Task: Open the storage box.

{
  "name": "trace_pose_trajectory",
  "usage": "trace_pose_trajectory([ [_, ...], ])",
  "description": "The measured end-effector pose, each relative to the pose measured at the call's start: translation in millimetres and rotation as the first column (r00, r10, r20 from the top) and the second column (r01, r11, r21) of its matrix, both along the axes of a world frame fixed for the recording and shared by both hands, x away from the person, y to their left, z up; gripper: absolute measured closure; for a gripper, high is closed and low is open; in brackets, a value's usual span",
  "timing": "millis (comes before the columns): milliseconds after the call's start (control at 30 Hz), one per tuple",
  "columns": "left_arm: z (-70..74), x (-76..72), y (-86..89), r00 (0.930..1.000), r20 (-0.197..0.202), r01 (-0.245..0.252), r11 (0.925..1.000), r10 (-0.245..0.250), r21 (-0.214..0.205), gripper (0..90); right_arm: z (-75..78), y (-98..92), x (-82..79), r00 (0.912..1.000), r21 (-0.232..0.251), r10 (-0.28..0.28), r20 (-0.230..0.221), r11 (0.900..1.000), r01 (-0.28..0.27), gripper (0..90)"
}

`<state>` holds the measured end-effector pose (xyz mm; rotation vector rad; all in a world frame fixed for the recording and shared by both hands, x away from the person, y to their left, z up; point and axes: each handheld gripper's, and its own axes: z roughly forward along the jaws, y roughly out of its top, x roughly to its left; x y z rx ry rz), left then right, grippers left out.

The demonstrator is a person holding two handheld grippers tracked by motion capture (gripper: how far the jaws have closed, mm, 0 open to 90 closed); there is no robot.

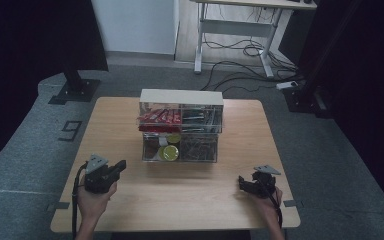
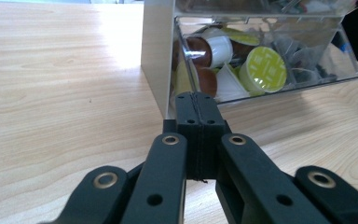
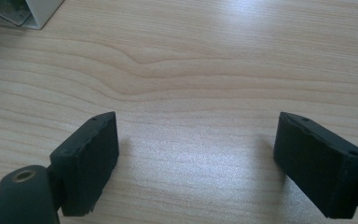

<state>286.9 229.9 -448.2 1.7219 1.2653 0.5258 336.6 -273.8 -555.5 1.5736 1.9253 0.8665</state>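
Pale matt wood-grain table [image 3: 205, 60]; clear glossy plastic organizer [image 2: 307, 70]; matt black plastic left tool [image 2: 198, 112]

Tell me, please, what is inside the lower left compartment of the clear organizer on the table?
The lower left compartment of the clear organizer holds coffee capsules with green, white and brown parts, piled loosely. Those underneath are covered by the pile, so their number cannot be told.

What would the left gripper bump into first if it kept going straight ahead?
Probably the clear plastic drawer box: the left gripper, jaws shut, points at its near white corner, beside the coffee capsules. Depth is unclear.
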Motion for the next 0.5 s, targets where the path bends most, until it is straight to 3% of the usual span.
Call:
trace_pose_trajectory([
  [233,15.5,-3.1,-6.5,0.9993,0.026,0.026,0.9997,-0.026,-0.003,90.0,0.0,-0.1,-1.2,1.0,0.0,-0.01,0.0,1.0,0.01,14.4],
  [500,37.8,5.5,-13.5,0.9971,0.053,0.056,0.9983,-0.055,-0.016,90.0,0.0,-0.4,-1.3,1.0,0.0,-0.01,0.001,1.0,0.01,14.6],
])
